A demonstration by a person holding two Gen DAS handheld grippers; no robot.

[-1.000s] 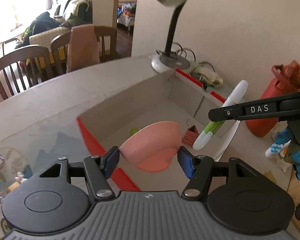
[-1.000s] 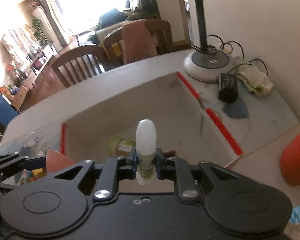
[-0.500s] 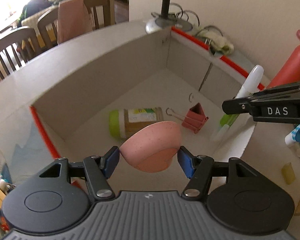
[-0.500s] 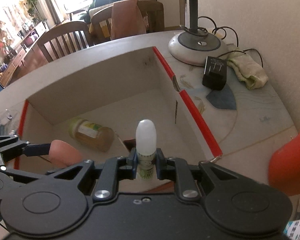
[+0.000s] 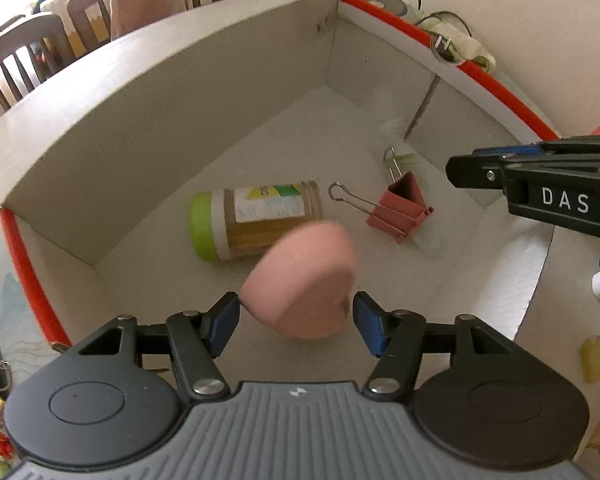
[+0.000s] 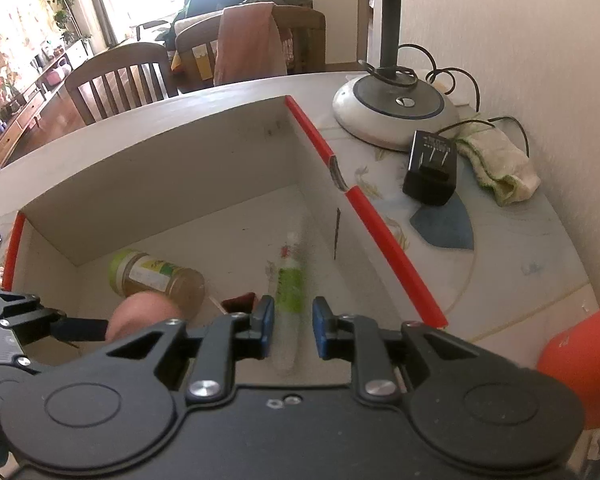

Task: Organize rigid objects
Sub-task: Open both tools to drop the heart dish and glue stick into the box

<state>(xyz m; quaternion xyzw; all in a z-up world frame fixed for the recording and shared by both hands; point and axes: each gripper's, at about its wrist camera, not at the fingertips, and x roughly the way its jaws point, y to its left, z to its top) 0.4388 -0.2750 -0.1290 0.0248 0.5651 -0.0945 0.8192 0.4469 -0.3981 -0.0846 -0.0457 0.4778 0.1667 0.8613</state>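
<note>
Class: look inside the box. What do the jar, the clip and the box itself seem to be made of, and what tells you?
Jar: probably clear plastic or glass, since the tan contents show through; its green lid looks like matte plastic, and it carries a paper label.
Clip: painted metal body in dull red, with bare shiny wire handles.
Box: most likely cardboard, with flat matte grey-white walls, folded corners and red tape along the rims.

Box (image 5: 180, 128) floor: jar (image 5: 256, 224), binder clip (image 5: 400, 210) block middle; far corner free.
</note>
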